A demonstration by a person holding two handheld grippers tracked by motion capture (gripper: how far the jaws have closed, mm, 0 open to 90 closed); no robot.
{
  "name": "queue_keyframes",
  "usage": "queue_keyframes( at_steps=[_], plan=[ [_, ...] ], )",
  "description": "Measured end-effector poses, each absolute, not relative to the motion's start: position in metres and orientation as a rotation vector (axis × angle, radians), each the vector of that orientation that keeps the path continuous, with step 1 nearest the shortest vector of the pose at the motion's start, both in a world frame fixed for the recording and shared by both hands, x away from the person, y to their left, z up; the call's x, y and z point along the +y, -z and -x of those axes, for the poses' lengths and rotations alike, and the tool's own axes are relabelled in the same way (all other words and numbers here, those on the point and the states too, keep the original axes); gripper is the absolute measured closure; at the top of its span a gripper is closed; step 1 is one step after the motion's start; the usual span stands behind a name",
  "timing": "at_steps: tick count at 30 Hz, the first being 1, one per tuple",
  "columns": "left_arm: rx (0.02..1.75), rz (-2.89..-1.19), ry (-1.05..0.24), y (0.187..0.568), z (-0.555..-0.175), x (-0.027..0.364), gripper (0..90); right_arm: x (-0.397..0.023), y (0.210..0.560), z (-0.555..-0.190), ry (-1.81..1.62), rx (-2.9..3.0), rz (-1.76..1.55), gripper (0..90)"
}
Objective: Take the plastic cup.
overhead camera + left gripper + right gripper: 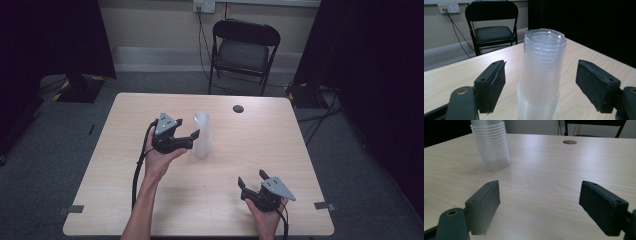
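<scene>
One stack of clear plastic cups (541, 75); upside down; upright.

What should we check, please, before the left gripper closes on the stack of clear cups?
1. Left gripper open, a pad each side of the cup stack: ok.
2. Pads clear of the stack, no contact yet: ok.
3. Stack upright on the table, rims down: ok.
4. Stack centred between the pads: ok, roughly.
5. Right gripper open, apart from the stack: ok.
6. Cups free to separate: cannot tell.
</scene>
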State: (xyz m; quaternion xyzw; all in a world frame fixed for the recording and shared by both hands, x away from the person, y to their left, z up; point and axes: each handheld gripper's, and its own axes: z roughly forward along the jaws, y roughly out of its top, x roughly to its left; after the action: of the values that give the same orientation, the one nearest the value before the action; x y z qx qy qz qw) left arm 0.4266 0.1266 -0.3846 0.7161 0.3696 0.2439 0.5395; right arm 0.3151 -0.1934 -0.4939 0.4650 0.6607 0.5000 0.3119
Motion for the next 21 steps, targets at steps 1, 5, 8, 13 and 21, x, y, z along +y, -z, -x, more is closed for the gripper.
queue_keyframes(
  at_steps=[1, 5, 8, 13, 21],
  plan=[
    [0.87, -1.703, -0.588, 0.383, -0.428, 0.124, 23.5, -0.193, 0.494, -0.315, -1.319, 1.748, -1.226, 16.5],
    [0.859, -1.71, -0.596, 0.381, -0.435, 0.119, 23.6, -0.193, 0.494, -0.316, -1.321, 1.752, -1.226, 16.5],
    [0.864, -1.715, -0.583, 0.382, -0.44, 0.117, 24.2, -0.193, 0.494, -0.316, -1.324, 1.753, -1.228, 16.6],
    [0.836, -1.718, -0.584, 0.381, -0.447, 0.108, 16.2, -0.193, 0.494, -0.316, -1.32, 1.758, -1.221, 17.0],
    [0.842, -1.75, -0.57, 0.387, -0.462, 0.097, 18.0, -0.194, 0.494, -0.315, -1.325, 1.757, -1.219, 17.2]
  ],
)
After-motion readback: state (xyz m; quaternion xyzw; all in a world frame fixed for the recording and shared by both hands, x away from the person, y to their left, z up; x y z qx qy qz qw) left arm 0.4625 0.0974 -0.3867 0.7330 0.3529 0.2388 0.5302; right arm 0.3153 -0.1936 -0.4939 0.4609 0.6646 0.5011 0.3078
